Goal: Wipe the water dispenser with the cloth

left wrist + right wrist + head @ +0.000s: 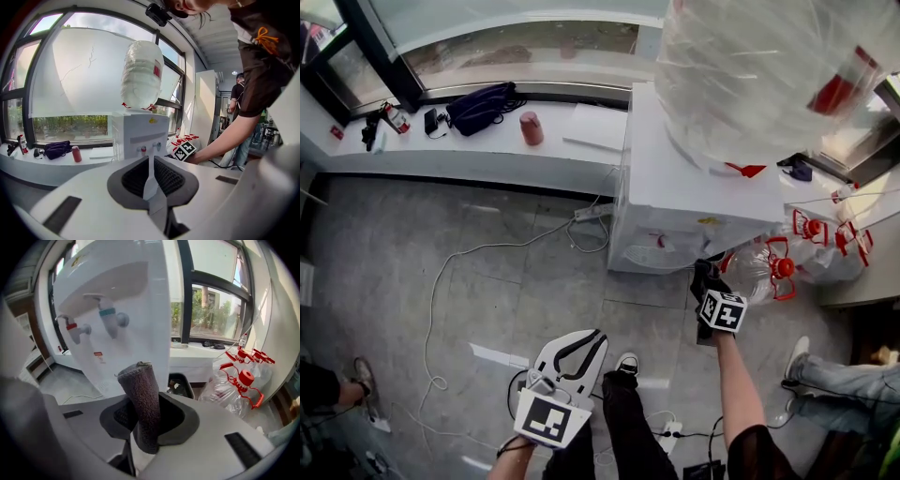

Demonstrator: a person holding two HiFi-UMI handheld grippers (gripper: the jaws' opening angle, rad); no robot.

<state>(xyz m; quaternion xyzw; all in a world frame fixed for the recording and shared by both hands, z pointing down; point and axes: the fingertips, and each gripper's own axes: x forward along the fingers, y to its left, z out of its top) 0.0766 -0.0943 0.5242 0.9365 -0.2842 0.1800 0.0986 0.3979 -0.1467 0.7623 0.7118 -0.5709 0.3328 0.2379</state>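
Cloth (140, 390) clamped upright between jaws of right gripper (147, 417)

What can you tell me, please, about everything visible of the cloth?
The cloth is dark grey-brown, with a nubby, towel-like pile and a stitched hem at its top edge. It is folded or rolled into a thick strip that stands up, leaning slightly left, clamped between the right tongs. Its free end points at the white water dispenser, below the taps; contact cannot be told.

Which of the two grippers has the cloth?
The right gripper, by the water dispenser, clamps the dark cloth; the left gripper is shut and empty.
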